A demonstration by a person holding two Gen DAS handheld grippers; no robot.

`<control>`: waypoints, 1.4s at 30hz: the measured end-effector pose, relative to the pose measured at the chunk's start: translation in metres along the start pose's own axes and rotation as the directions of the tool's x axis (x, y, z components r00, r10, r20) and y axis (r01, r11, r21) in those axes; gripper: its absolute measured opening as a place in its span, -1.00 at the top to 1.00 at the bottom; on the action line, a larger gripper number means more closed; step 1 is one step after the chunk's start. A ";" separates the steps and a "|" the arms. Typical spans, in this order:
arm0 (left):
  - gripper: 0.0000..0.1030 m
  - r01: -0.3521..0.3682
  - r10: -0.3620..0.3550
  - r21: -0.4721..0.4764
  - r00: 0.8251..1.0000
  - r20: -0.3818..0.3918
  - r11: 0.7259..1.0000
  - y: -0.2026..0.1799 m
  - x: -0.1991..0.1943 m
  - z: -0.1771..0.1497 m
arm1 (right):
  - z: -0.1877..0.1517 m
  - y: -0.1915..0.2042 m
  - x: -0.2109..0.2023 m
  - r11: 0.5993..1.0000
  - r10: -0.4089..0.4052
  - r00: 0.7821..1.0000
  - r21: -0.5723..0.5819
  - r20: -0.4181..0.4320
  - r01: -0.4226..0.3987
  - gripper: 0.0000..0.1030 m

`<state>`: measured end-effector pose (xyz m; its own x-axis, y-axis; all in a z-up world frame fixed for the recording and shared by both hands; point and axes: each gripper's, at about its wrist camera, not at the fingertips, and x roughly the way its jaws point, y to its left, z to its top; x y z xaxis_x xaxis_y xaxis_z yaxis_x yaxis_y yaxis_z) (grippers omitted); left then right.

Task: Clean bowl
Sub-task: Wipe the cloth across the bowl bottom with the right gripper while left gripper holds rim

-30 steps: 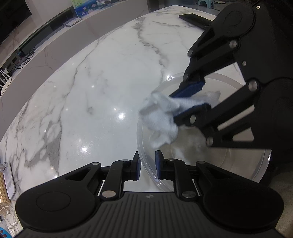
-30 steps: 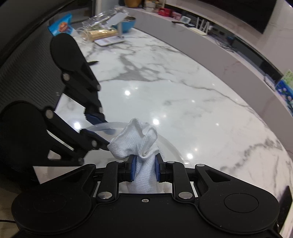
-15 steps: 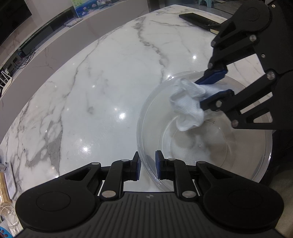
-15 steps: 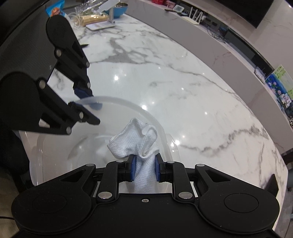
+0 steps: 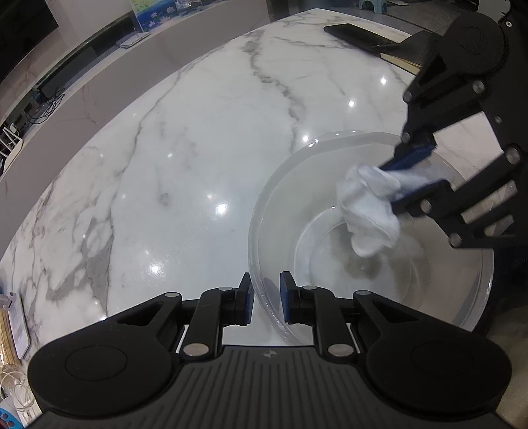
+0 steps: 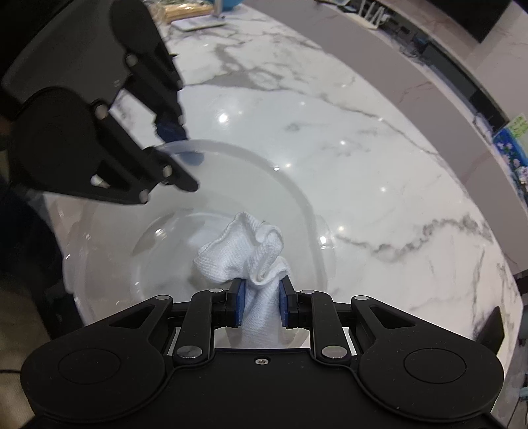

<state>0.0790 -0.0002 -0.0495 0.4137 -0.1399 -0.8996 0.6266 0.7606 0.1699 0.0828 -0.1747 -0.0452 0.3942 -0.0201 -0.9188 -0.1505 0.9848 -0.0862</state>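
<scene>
Clear, round plastic bowl [image 5: 373, 264] on white grey-veined marble countertop [image 5: 184, 171], near edge, right of centre in left wrist view. Left gripper [image 5: 266, 298] clamped narrow on bowl's near-left rim, blue pads either side of wall. Right gripper [image 6: 261, 305] pinched tight on crumpled white waffle-weave cloth [image 6: 250, 257], bunched end dipped inside bowl, just above or touching the floor; contact hard to make out thru clear plastic. Faint greyish smudge [image 5: 361, 267] at bowl's centre, unclear if dirt or shadow. Bowl's right rim cut off behind right gripper's black linkage. Far off: dark flat slab [image 5: 358, 34], prob. phone, partly hidden at far right; clutter w/ blue item [image 6: 227, 3] at far left, cropped by frame.
</scene>
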 end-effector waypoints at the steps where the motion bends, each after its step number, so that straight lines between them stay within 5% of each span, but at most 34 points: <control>1: 0.71 0.000 0.000 0.000 1.000 0.000 1.000 0.000 0.000 0.000 | -0.001 0.001 -0.001 1.000 0.024 1.000 -0.005 -0.006 -0.024 0.64; 26: 0.72 -0.002 0.002 -0.005 1.000 -0.002 1.000 -0.001 0.000 0.001 | 0.009 0.036 -0.004 0.956 0.294 0.953 -0.021 0.071 -0.293 0.64; 42: 0.71 -0.002 0.002 -0.010 1.000 -0.002 1.000 -0.002 0.000 0.001 | 0.008 0.036 -0.027 0.939 0.343 0.938 -0.045 0.055 -0.340 0.64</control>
<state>0.0788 -0.0021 -0.0498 0.4135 -0.1368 -0.9002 0.6194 0.7669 0.1679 0.0744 -0.1375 -0.0203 0.3680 0.3279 -0.8701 -0.3166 0.9240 0.2143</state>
